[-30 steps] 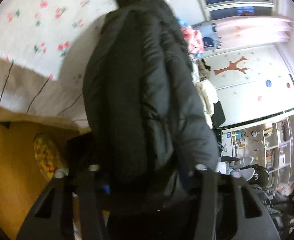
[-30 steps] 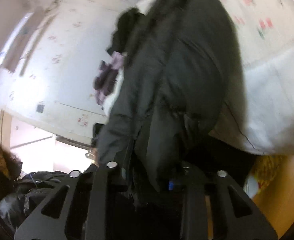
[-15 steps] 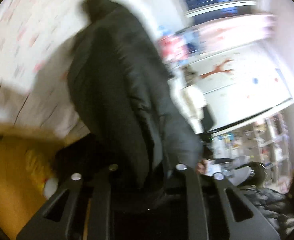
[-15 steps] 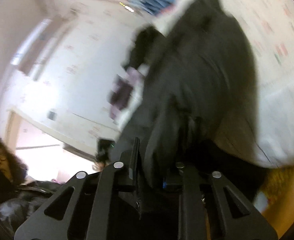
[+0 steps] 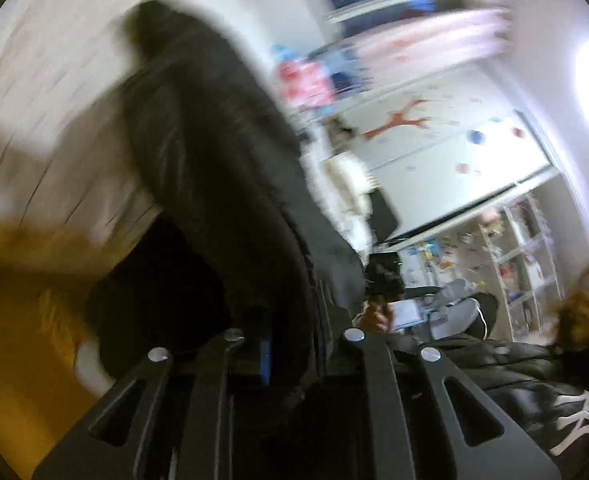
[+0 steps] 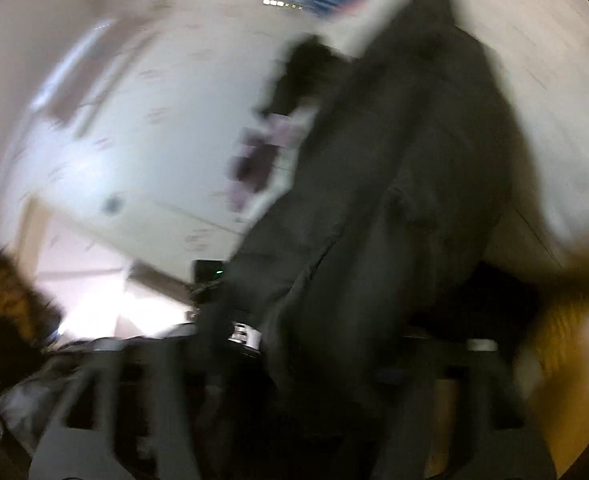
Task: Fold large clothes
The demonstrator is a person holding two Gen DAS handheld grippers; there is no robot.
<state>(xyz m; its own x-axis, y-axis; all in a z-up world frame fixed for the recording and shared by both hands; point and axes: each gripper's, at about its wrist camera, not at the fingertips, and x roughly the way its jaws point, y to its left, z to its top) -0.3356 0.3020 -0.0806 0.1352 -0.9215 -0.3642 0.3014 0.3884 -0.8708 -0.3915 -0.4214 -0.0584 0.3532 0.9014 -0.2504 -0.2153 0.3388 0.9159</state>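
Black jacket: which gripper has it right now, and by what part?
The left gripper is shut on the black jacket, pinching its near edge. The right gripper has its jaws opening, jacket fabric between them but no pinch visible; blur hides detail.

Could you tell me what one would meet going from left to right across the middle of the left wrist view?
Pale bedspread → dark padded jacket → small white garment → white wardrobe door with a red tree decal → open shelves.
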